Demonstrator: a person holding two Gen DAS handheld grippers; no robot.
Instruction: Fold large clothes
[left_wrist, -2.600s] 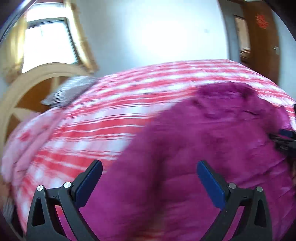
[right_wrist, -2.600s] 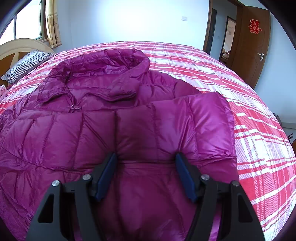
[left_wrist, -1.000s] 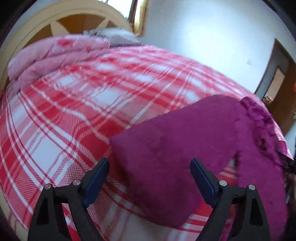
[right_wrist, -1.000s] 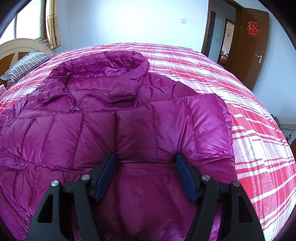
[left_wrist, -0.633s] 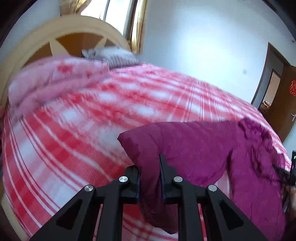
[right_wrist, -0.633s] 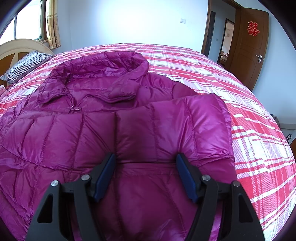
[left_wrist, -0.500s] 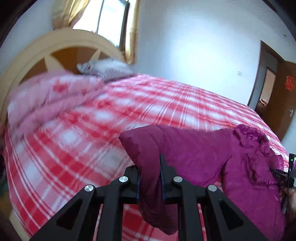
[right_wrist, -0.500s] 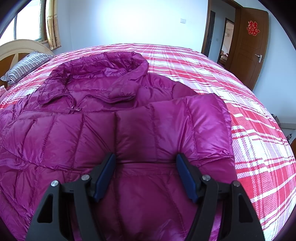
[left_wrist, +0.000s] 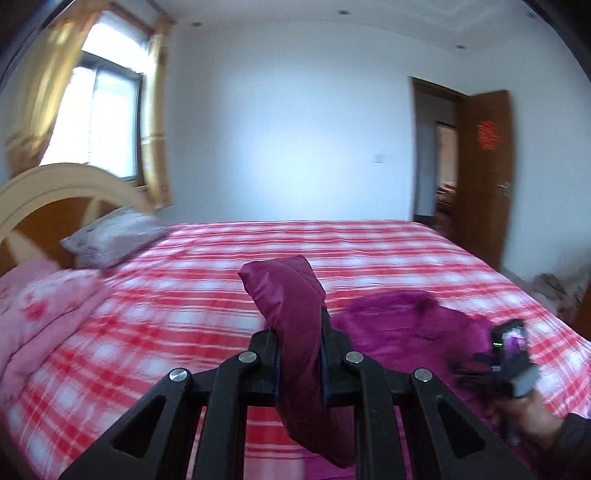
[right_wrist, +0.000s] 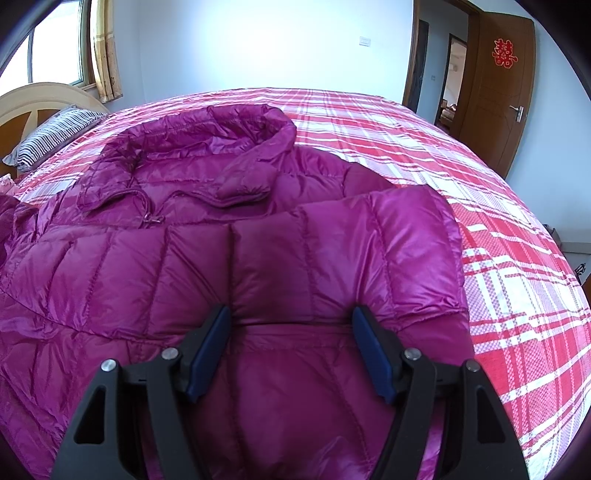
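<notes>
A magenta puffer jacket (right_wrist: 229, 258) lies spread on the red and white plaid bed (right_wrist: 498, 251), collar toward the far side, with one sleeve folded across its chest. My right gripper (right_wrist: 291, 332) is open and rests on the jacket's front below that sleeve. My left gripper (left_wrist: 297, 354) is shut on the other sleeve (left_wrist: 291, 306) and holds its cuff up above the bed. The jacket's body (left_wrist: 406, 325) lies to the right in the left wrist view, where the right gripper (left_wrist: 511, 354) and the hand holding it show.
A striped pillow (right_wrist: 55, 129) and a wooden headboard (left_wrist: 48, 195) are at the left, with a pink quilt (left_wrist: 40, 314) beside them. A brown door (right_wrist: 495, 81) stands open at the right. A window with curtains (left_wrist: 99, 118) is behind the headboard.
My left gripper closed on the sleeve cuff and lifted it well above the bed. My right gripper has stayed open on the jacket.
</notes>
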